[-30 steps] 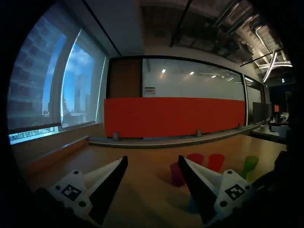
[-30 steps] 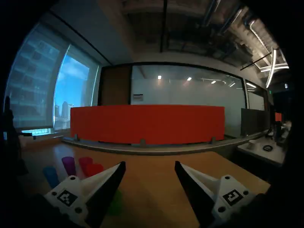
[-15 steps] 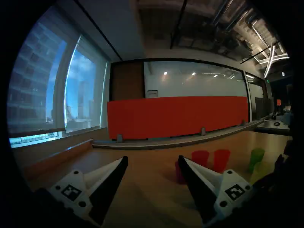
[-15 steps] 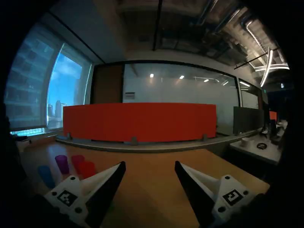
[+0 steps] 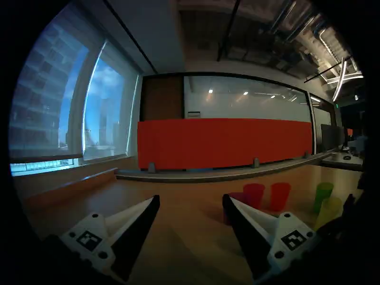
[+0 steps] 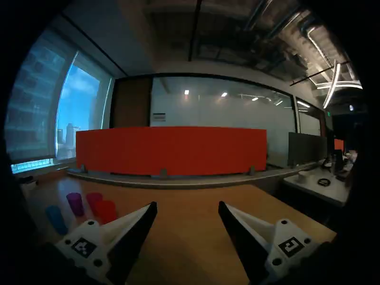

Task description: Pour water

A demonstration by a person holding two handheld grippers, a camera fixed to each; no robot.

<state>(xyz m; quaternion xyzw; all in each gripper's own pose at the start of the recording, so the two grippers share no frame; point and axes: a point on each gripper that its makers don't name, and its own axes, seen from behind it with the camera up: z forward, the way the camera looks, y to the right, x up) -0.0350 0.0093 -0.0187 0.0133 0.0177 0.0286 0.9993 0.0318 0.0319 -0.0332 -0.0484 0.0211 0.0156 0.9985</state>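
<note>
Jaws wide open and empty on left gripper (image 5: 190,196) and right gripper (image 6: 186,204). Cups (image 5: 279,195) cluster close together on table (image 5: 190,232), ahead between both. Risk: open fingers clip a neighbour on approach, tipping it and spilling any water

Dim office, wood table (image 6: 190,223), orange partition (image 6: 171,151), big windows (image 5: 71,114) w/ blue sky

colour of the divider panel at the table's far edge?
Orange-red, plain with no pattern: the divider panel shows best in the right gripper view.
</note>
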